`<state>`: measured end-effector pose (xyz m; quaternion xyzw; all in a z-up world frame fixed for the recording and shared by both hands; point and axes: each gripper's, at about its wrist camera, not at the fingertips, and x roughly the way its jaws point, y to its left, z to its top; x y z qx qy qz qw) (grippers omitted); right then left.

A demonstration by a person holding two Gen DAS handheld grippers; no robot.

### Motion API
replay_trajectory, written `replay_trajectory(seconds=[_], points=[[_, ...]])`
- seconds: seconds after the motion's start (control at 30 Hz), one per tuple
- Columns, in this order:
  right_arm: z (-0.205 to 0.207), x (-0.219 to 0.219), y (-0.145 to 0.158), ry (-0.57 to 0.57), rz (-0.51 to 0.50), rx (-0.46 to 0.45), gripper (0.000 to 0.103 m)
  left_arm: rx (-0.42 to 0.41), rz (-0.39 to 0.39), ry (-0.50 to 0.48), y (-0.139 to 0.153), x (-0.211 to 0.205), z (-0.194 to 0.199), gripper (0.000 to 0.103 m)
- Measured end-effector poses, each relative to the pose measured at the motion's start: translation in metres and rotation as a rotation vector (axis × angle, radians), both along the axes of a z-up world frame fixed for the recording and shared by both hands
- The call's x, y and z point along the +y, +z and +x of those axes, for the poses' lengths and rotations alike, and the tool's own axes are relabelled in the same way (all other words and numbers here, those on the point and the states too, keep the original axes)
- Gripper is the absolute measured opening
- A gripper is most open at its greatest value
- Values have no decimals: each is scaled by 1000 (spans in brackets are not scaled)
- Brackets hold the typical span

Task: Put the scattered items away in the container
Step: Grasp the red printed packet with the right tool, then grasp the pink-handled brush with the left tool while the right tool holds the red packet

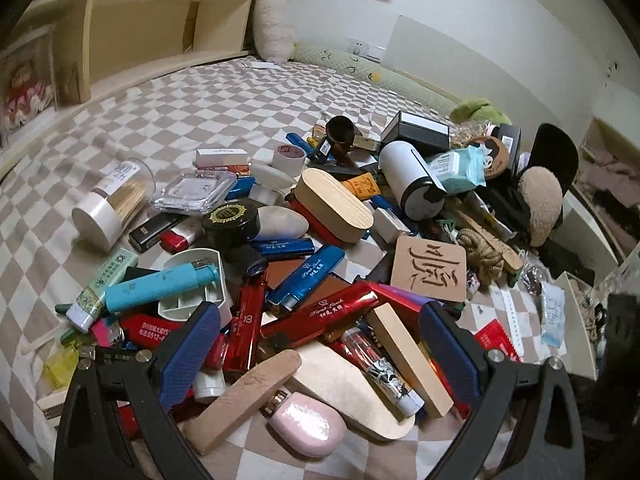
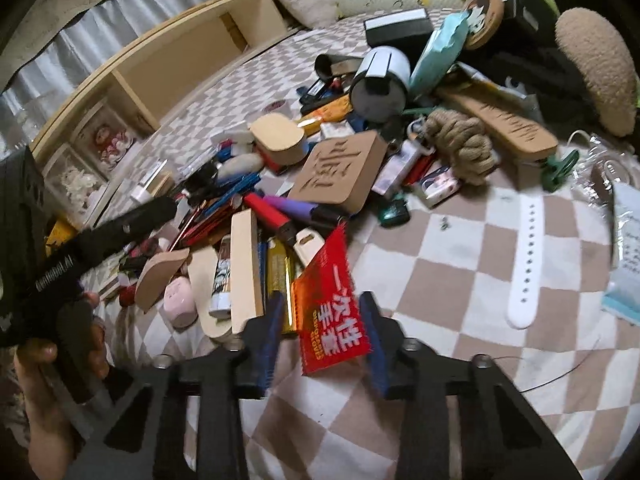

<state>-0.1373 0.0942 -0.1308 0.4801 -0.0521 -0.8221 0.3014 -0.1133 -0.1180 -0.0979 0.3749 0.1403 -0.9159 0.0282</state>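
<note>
The right claw (image 2: 324, 336) is pinching a red packet (image 2: 332, 312) upright between its fingers, lifted off the bed (image 2: 460, 280) at the heap's near edge, while the left claw (image 1: 320, 344), spread and empty, hovers over the heap, and the container isn't clearly identifiable.

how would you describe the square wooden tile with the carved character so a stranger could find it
Start at the checkered bedspread and the heap of clutter on it. At the heap's right side, just left of the knotted rope ball, lies the square wooden tile. It alone is flat, tan and round-cornered, with one large Chinese character cut into its face.
</note>
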Motion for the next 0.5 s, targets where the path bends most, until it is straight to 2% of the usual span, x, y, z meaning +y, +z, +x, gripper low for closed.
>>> replay_trajectory(seconds=[0.07, 0.23, 0.37, 0.5], points=[[1, 0, -2, 10, -11, -18, 12, 13, 8, -28, 2, 4, 2, 99], [1, 8, 2, -14, -40, -25, 6, 45, 29, -99, 6, 14, 7, 99], [-2, 25, 6, -72, -73, -30, 6, 45, 28, -197, 4, 30, 9, 95], [-6, 49, 7, -144, -100, -43, 6, 42, 31, -243, -1, 38, 21, 92]])
